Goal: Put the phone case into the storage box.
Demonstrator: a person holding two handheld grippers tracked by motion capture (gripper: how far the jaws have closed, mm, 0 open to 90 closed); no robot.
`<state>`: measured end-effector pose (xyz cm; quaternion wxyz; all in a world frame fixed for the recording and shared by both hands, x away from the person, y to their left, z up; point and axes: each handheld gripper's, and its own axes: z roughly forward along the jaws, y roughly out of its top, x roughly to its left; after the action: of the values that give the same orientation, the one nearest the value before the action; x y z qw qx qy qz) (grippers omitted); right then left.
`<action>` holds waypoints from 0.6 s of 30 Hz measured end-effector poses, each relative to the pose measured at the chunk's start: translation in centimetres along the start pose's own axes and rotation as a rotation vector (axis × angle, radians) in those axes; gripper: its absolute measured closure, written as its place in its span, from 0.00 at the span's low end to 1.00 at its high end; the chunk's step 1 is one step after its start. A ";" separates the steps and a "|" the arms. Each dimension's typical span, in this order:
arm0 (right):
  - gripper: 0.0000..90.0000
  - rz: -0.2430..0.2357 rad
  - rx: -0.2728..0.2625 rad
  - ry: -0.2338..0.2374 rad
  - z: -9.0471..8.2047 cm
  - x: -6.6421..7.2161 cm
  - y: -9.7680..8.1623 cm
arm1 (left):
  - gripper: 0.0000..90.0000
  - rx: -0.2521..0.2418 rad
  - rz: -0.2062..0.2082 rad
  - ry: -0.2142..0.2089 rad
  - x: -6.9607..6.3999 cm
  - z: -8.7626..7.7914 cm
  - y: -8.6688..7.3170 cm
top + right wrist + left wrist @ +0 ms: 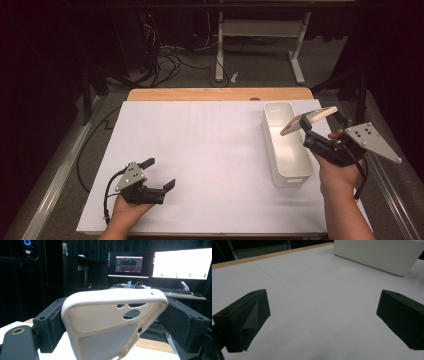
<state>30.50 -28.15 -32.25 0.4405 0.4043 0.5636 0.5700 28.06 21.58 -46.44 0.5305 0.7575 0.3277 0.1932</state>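
**Phone case held above the white bin**

A beige phone case [110,322] is seen with rounded corners, a raised rim and several camera cut-outs near one end; its hollow inner side is turned toward the right gripper view. It is clamped across its width between the black padded jaws of the right hand-held gripper [311,125], at the right of the high view, raised off the counter [200,150] and tilted over the far end of a white rectangular bin [286,145]. Nothing can be made out inside the bin. The left hand-held gripper [161,174] is held low at the lower left of the high view, its jaws spread wide with nothing between them.
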 end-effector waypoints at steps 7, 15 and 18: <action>0.15 0.003 0.019 -0.022 1.7 0.0 -0.1 | 0.00 -0.004 -0.003 -0.003 0.1 -0.1 0.0; 0.15 0.004 0.052 -0.050 4.0 0.0 -0.5 | 0.00 -0.005 0.000 -0.007 0.0 -0.1 0.0; 0.15 0.007 0.064 -0.056 4.9 0.0 -0.7 | 0.00 -0.007 -0.003 -0.007 0.0 -0.1 0.0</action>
<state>35.22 -26.80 -32.78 0.4412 0.4358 0.5675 0.5417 27.99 21.59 -46.40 0.5346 0.7558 0.3264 0.1908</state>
